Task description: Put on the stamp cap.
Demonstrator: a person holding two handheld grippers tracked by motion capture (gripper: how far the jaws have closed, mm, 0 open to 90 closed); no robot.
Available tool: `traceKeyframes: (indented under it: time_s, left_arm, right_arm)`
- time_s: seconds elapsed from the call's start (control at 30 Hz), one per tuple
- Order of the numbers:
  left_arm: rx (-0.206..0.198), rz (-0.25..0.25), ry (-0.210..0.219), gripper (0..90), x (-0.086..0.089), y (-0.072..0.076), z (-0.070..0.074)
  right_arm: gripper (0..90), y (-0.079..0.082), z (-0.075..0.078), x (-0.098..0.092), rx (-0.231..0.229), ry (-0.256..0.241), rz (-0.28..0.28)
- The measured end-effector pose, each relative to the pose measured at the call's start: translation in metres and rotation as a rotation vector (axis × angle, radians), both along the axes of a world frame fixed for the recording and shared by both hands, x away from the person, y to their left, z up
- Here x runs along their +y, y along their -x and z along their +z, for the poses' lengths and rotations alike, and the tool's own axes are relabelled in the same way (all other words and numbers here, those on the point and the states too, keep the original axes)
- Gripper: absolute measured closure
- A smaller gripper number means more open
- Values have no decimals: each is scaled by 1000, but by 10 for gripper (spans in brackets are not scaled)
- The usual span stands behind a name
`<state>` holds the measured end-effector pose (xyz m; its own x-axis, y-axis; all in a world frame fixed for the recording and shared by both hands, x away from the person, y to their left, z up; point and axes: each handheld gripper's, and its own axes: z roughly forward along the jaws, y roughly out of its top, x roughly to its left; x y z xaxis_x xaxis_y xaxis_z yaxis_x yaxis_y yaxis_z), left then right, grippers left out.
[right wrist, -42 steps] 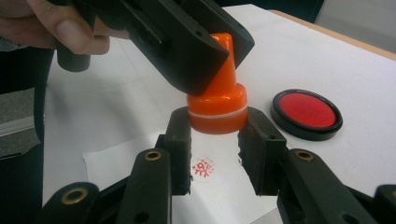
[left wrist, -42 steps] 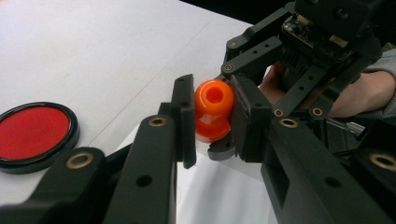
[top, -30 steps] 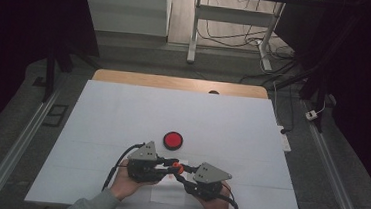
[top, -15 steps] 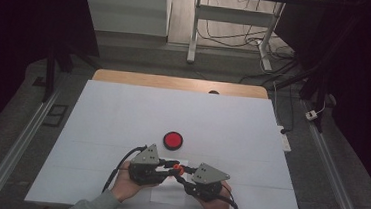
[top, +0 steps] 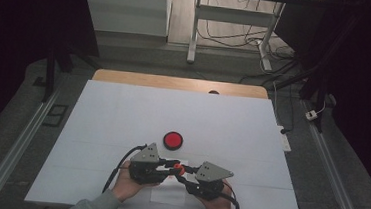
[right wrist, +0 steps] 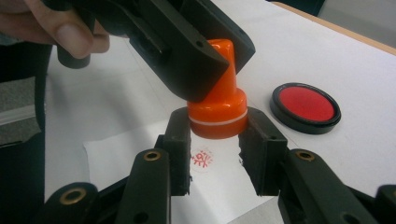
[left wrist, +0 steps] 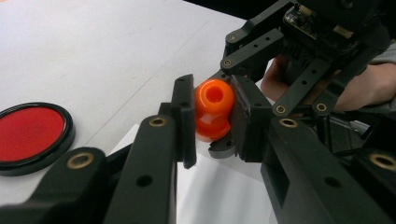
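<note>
An orange stamp [top: 179, 169] [left wrist: 212, 109] [right wrist: 219, 107] is held just above a small white paper slip [top: 168, 194] [right wrist: 135, 158] that bears a red imprint [right wrist: 201, 158]. My left gripper [top: 172, 165] [left wrist: 212, 114] is shut on the stamp's narrow handle. It also reaches in from the upper left of the right gripper view [right wrist: 187, 42]. My right gripper [top: 184, 177] [right wrist: 218, 123] is shut on the stamp's wide base, one jaw pressing each side. A round red ink pad [top: 173, 140] [left wrist: 30, 133] [right wrist: 306, 105] in a black rim lies just beyond the grippers.
A white sheet [top: 122, 114] covers the table, with a wooden edge [top: 175, 82] along the far side. A person's hands hold both grippers near the front edge. Metal rails run along both sides, and cables and a desk frame lie on the floor beyond.
</note>
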<state>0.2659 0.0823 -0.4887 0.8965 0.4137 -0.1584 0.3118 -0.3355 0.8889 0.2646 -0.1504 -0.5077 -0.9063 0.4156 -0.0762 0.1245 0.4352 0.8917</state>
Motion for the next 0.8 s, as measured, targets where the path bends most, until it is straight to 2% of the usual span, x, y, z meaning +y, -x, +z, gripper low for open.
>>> traceKeyframes:
  time_s: [0.2, 0.53, 0.67, 0.8]
  left_arm:
    - [-6, 2, 5, 723, 0, 0, 1]
    - [-3, 17, 13, 723, 6, -2, 3]
    - [0, 23, 7, 723, 8, -4, 3]
    - [-4, 29, -6, 723, 9, -4, 2]
  right_arm:
    - [582, -1, 1, -1, 21, -25, 13]
    - [502, -6, -1, -7, 46, -23, 1]
    - [452, -9, -1, -17, 52, -27, -13]
    - [414, -12, 0, -36, 61, -33, -59]
